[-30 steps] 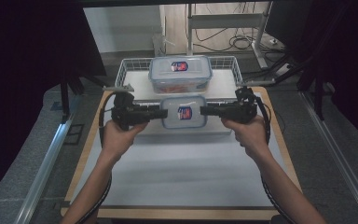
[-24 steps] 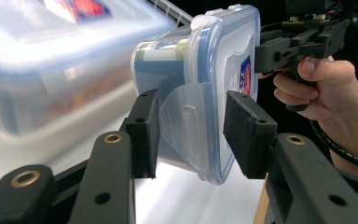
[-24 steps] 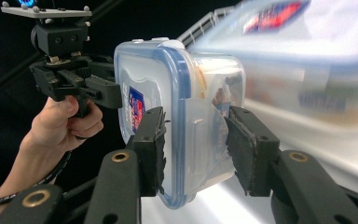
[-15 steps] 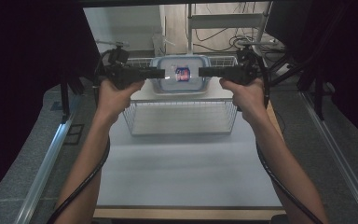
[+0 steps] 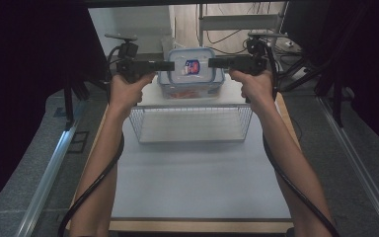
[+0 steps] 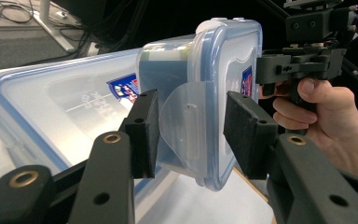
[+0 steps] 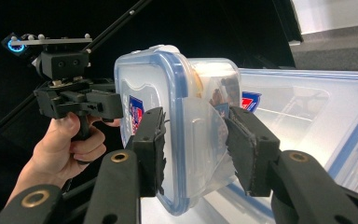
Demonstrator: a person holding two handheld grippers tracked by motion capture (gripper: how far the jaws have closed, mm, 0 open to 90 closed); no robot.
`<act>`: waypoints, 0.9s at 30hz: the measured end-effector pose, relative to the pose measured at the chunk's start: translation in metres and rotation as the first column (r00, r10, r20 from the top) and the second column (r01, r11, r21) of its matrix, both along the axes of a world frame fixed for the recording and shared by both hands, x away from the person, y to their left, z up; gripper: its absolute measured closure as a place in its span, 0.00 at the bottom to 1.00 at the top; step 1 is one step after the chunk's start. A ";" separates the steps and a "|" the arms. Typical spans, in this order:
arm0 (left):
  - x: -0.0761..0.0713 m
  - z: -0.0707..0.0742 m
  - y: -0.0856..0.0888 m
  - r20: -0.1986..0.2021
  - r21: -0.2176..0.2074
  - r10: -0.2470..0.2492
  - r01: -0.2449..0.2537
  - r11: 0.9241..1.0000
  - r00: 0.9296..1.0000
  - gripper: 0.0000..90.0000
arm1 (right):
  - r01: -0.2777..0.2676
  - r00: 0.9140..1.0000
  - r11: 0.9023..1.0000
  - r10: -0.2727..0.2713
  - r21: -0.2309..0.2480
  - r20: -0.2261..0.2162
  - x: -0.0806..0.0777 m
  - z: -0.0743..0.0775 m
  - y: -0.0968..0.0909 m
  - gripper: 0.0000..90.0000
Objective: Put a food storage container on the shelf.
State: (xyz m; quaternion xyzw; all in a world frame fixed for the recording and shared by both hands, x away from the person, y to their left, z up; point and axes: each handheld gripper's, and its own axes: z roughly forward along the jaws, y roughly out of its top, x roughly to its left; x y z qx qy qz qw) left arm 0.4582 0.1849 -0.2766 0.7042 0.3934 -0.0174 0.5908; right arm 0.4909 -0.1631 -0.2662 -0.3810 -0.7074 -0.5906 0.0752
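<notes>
Small lidded container (image 5: 192, 69) is lifted clear of the table and hangs between the two grippers at the far end, above a larger lidded container (image 5: 190, 91) that sits on top of the wire basket (image 5: 192, 123). The left gripper (image 5: 170, 64) pinches the small box's left end, its pads (image 6: 242, 133) pressing lid and base either side of the clip flap; the right gripper (image 5: 212, 62) pinches the right end the same way. A second ago the small box was held low, near the person and in front of the basket; half a second ago it was already raised over the basket. It has since been carried up and farther away, so it is probably about to be stacked on the larger one.
</notes>
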 end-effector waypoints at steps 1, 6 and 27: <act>0.001 -0.001 0.000 0.003 -0.001 0.003 -0.003 1.000 1.000 0.62 | 0.000 1.000 1.000 0.000 0.002 0.000 0.002 -0.001 0.001 0.64; -0.001 0.001 -0.004 0.040 0.058 0.064 -0.066 0.996 0.997 0.60 | 0.026 1.000 0.999 -0.026 -0.019 0.014 0.004 -0.003 0.003 0.64; 0.005 -0.003 -0.017 0.045 0.080 0.146 -0.149 0.986 0.988 0.42 | 0.100 0.991 0.990 -0.090 -0.097 0.100 0.003 -0.003 0.012 0.57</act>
